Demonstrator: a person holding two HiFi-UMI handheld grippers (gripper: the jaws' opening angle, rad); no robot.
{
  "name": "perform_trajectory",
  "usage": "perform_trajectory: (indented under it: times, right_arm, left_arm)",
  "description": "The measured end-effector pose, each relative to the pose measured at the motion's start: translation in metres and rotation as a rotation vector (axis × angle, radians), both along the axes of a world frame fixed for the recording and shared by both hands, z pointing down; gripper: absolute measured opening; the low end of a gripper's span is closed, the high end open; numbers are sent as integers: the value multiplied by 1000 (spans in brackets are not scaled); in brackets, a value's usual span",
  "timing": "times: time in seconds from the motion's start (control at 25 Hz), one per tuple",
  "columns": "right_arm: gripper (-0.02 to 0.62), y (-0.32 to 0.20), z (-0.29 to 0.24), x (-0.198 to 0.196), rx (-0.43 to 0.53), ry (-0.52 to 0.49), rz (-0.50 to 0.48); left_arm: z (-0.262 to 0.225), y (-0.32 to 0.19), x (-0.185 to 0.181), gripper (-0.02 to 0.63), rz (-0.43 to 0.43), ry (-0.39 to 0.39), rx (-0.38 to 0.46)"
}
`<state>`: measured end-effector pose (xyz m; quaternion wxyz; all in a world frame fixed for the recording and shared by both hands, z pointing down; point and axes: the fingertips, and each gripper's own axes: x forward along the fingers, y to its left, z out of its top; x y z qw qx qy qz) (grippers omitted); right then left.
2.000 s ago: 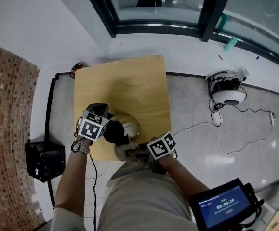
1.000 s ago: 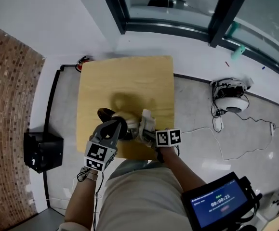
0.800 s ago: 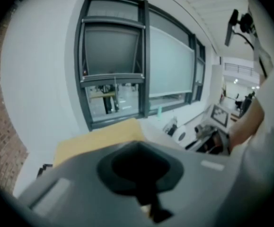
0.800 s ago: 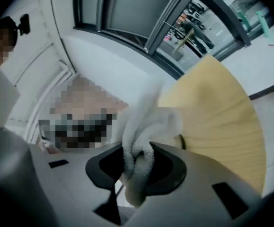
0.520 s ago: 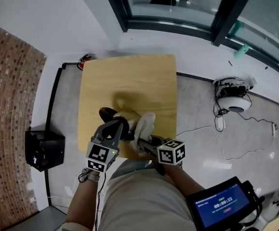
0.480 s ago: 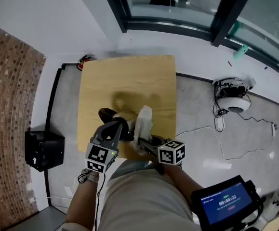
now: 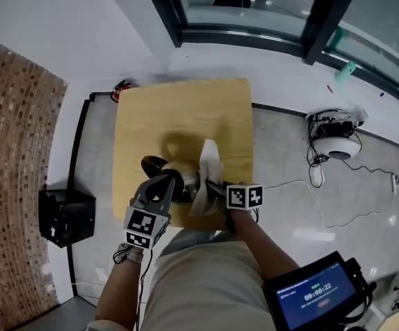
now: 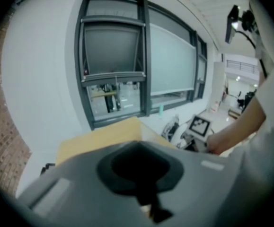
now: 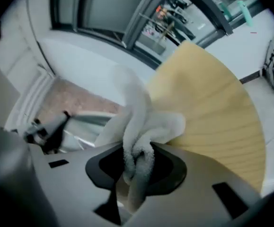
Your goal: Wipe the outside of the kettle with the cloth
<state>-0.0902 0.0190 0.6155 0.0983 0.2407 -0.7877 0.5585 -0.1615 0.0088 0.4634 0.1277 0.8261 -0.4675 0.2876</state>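
Right gripper (image 7: 211, 185), jaws pinching white terry cloth (image 7: 209, 158), is sweeping it higher up the right side of steel kettle (image 7: 184, 173) than a moment ago. Left gripper (image 7: 167, 184) is seemingly clamping its handle. Wiping is progressing.

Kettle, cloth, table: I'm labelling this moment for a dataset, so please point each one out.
kettle (image 7: 180, 165), head view, on its shiny rounded body.
cloth (image 9: 141, 121), right gripper view, on the bunched white folds.
table (image 7: 185, 112), head view, on bare wood in its far half.
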Motion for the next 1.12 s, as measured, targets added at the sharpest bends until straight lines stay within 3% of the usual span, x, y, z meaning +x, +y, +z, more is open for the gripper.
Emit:
perform_trajectory:
  times: [0.08,0.16,0.24,0.32,0.4,0.44,0.52,0.6,0.64,0.76,0.92,1.0,1.08,1.12]
  right_arm:
    - [109,18,27,9,-49,163,-144]
    - [109,51,12,1,-24,203,-353]
    - [109,100,-14,-18,-39,140,-619]
    - [109,144,-38,-41,-65,32,-840]
    - [109,157,-57,-69,-89,-82,-879]
    - [109,153,-64,-85,-111,-141,-838]
    - [109,135,-70,-111,-171,-236,-697]
    - [109,113,-65,-117,-203,-253,-560]
    - [109,104,-61,-111,-198,-239,-521]
    - [110,87,-51,-78,-178,-206,-448]
    - [110,80,-23,-29,-215,-161,-322]
    - [110,75,-13,0,-189,-113,-243]
    - [110,47,-22,33,-126,-158,-6]
    - [109,27,-34,45,-107,-244,139]
  left_arm:
    - [0,0,3,2,-2,11,-5]
    - [2,0,1,2,-1,16,-30]
    - [3,-4,-6,2,9,0,-98]
    - [-10,-34,-16,0,1,-46,-72]
    - [-17,-80,-24,0,11,-127,12]
    - [-7,-96,-26,0,48,-181,0]
    - [32,-107,-30,0,144,-293,-123]
    - [64,-100,-41,0,189,-368,-235]
    - [71,-96,-47,0,177,-373,-253]
    - [69,-92,-64,0,56,-297,-261]
    - [55,-70,-78,0,-70,-199,-331]
    - [25,-57,-67,0,-68,-110,-251]
    - [-8,-42,-37,0,4,42,-131]
    - [-13,-33,-20,0,59,85,-107]
